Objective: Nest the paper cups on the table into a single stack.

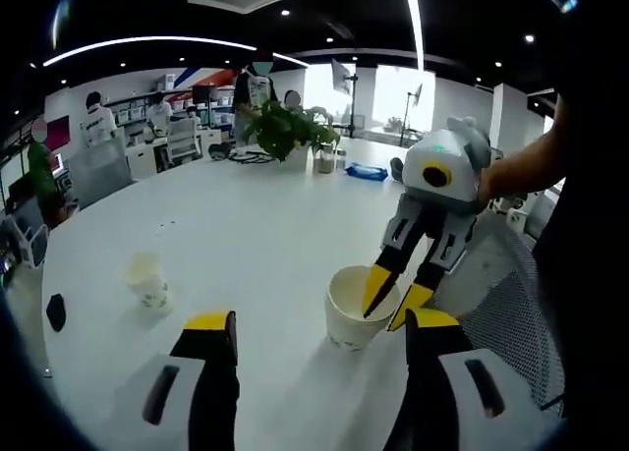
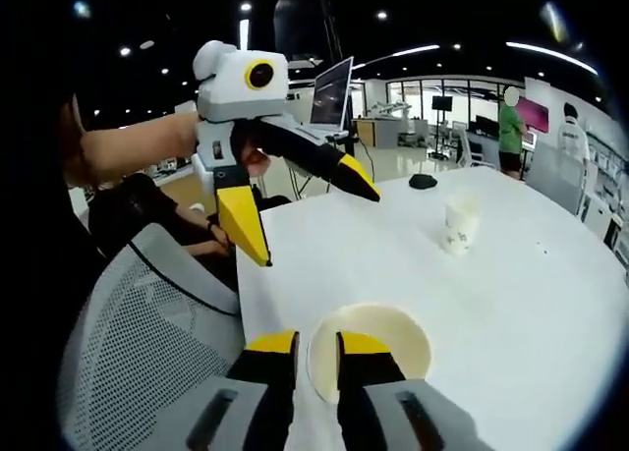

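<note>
The white bench (image 1: 256, 225) carries two paper cups. A grey mesh chair (image 2: 147, 323) stands at its edge. The left gripper (image 2: 305, 210) hovers with fingers spread wide. The right gripper (image 1: 393, 299) has its fingers pinched on the near cup's (image 1: 352, 309) rim. The far cup (image 1: 147, 279) stands upright, well apart.

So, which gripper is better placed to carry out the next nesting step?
Probably right. The right gripper already has its jaws over the rim of the near cup, while the left gripper hangs open above the table. The far cup stands untouched.
</note>
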